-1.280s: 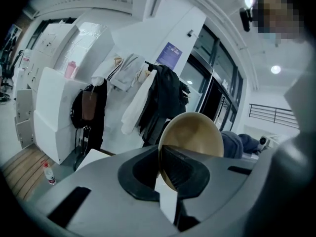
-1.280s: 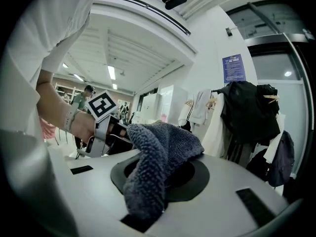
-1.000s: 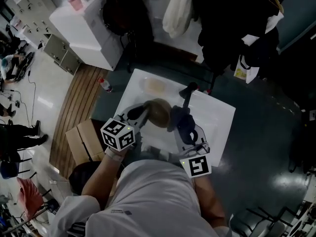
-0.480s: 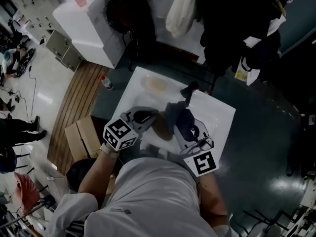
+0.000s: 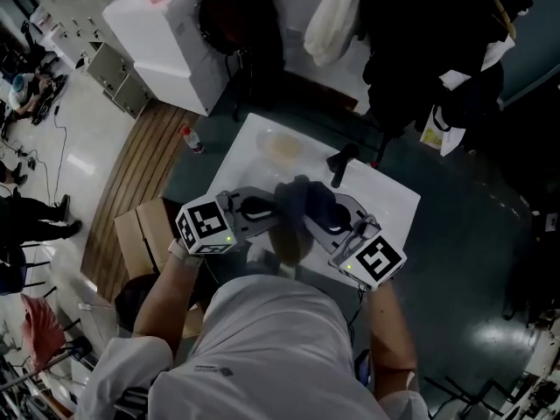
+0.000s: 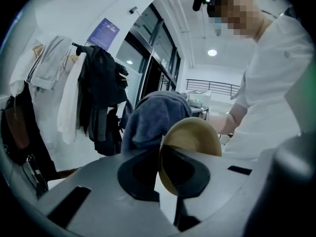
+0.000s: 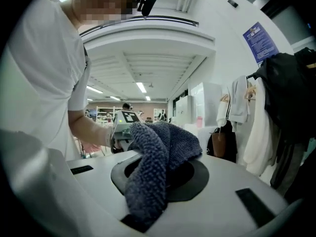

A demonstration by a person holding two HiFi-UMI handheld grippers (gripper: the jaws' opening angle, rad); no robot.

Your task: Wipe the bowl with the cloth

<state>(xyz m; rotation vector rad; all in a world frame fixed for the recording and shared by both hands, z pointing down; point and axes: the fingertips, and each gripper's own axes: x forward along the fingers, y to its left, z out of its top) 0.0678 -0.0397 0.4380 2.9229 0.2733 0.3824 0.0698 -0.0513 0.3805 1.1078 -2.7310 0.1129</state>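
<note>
Centre of head view, above the white table [image 5: 392, 201]: our left gripper [image 6: 167, 179] clamps the tan round bowl's [image 6: 195, 137] rim. Our right gripper [image 7: 148, 191] pinches the dark blue terry cloth [image 7: 163, 147], bunched against the bowl. We judge wiping is underway, finish unconfirmed.

Left tool [image 6: 166, 191] is clamped on the lower rim of the tan bowl [image 6: 195, 137]; the bowl stands on edge between the jaws, hollow side facing left, back toward the person's white shirt [image 6: 276, 83]. The blue-grey cloth [image 6: 150, 120] is bunched up and pressed against the bowl's upper left rim, covering that edge, with a bare forearm [image 6: 236, 118] showing just past the bowl's right side. Background: hanging clothes [image 6: 94, 93], white and black, at left, and a purple poster [image 6: 103, 33] on the wall above them.
</note>
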